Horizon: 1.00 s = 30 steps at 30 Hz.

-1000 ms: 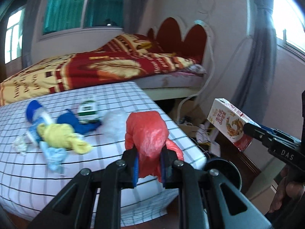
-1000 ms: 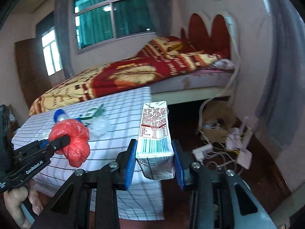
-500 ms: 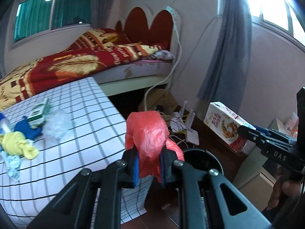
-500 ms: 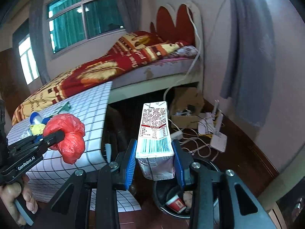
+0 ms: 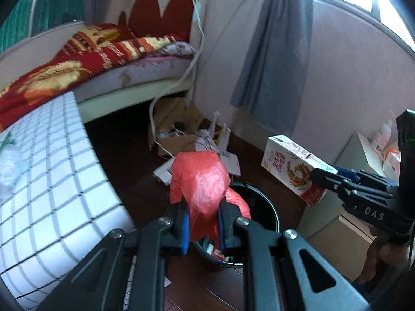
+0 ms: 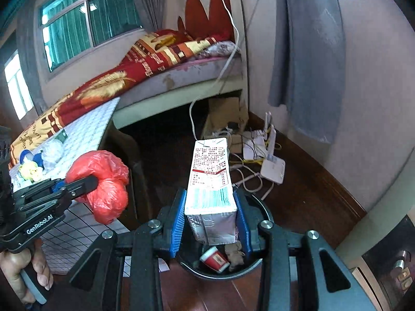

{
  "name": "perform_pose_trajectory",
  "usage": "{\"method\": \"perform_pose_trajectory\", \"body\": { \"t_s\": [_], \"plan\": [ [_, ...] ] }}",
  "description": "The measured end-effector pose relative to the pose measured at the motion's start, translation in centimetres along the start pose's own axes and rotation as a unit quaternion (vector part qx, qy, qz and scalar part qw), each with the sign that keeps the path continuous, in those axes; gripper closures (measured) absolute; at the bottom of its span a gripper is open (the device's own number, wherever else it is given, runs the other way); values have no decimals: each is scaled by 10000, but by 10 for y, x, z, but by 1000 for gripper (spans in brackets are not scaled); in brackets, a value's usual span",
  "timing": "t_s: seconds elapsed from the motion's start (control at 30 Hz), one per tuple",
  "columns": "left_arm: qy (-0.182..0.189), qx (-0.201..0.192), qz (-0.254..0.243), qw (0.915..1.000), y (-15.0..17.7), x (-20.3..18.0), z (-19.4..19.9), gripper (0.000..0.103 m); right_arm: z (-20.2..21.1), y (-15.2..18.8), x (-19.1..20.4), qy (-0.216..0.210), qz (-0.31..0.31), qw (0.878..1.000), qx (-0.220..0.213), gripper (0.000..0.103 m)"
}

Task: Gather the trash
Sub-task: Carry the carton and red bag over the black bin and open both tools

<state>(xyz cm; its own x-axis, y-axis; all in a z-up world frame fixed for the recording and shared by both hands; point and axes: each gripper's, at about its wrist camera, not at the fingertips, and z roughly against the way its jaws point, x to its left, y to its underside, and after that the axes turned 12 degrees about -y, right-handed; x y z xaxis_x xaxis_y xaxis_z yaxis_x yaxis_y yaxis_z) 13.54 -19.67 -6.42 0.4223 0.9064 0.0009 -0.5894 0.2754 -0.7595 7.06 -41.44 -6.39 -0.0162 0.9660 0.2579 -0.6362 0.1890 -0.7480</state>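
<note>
Above the black bin (image 6: pixel 262 207) on the wooden floor, the right gripper (image 6: pixel 210 223) is clamped on a milk carton (image 6: pixel 211 181). Beside it, over the bin's near rim, the left gripper (image 5: pixel 202 223) grips a crumpled red plastic bag (image 5: pixel 202 181). A red cup (image 6: pixel 215 258) lies inside the bin.
</note>
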Motion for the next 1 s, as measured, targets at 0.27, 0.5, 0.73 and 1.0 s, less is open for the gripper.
{"method": "perform_pose_trajectory", "body": {
  "t_s": [0.27,0.5,0.73,1.0],
  "plan": [
    [196,461,-205,9985,10,-29,-43,85,-21,16,-33,15,-130,9992,369,65],
    [342,847,-318,9953,21,-41,-80,85,-53,30,-52,-98,-167,9969,760,65],
    [480,1212,-254,9911,32,-49,-107,85,-89,43,-64,-226,-155,9927,1173,64],
    [11,1302,-292,9911,37,-51,-127,13,-116,50,-92,281,-376,9867,1557,17]
  ]
}}
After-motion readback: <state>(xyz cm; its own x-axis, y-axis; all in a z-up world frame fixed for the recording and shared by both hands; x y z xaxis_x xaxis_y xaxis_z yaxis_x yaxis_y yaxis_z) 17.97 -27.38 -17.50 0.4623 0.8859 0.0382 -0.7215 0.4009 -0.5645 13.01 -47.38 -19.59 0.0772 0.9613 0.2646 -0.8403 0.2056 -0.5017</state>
